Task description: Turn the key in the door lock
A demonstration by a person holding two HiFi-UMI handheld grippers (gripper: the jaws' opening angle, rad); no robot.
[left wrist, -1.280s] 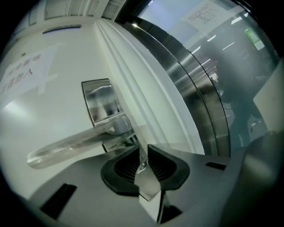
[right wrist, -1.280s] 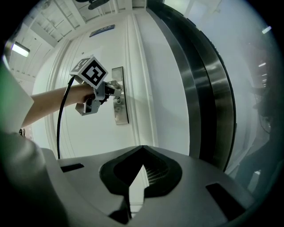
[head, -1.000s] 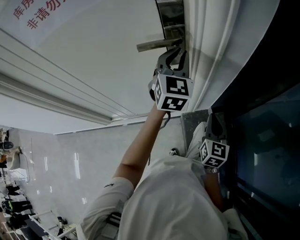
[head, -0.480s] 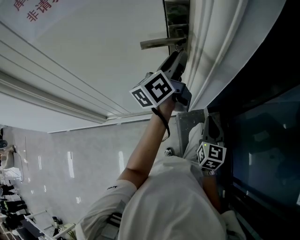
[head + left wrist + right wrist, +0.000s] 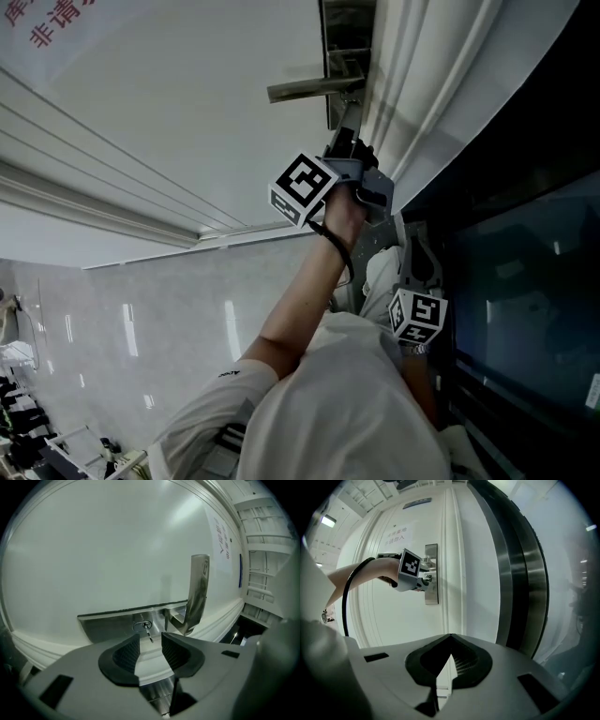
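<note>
A small key [image 5: 148, 633] sticks out of the lock cylinder [image 5: 142, 626] in the steel lock plate [image 5: 105, 626], beside the lever handle [image 5: 198, 592]. My left gripper [image 5: 150, 642] points at the key from just short of it. Its jaws have just been opening and stand open, with nothing between the ribbed pads [image 5: 125, 654]. From the head view, the left gripper [image 5: 349, 131] sits just below the handle [image 5: 309, 89]. My right gripper [image 5: 450, 638] is shut and empty, held low beside the door frame [image 5: 412, 239].
The white door [image 5: 169, 103] carries a sign with red print [image 5: 47, 23]. A dark glass panel [image 5: 525, 281] and a steel frame strip [image 5: 520, 569] stand to the right of the door. My left forearm [image 5: 309, 291] reaches up to the lock.
My left gripper has rolled about a quarter turn, so its marker cube shows another face, and has drawn back a little from the lock. My right gripper has stayed put.
</note>
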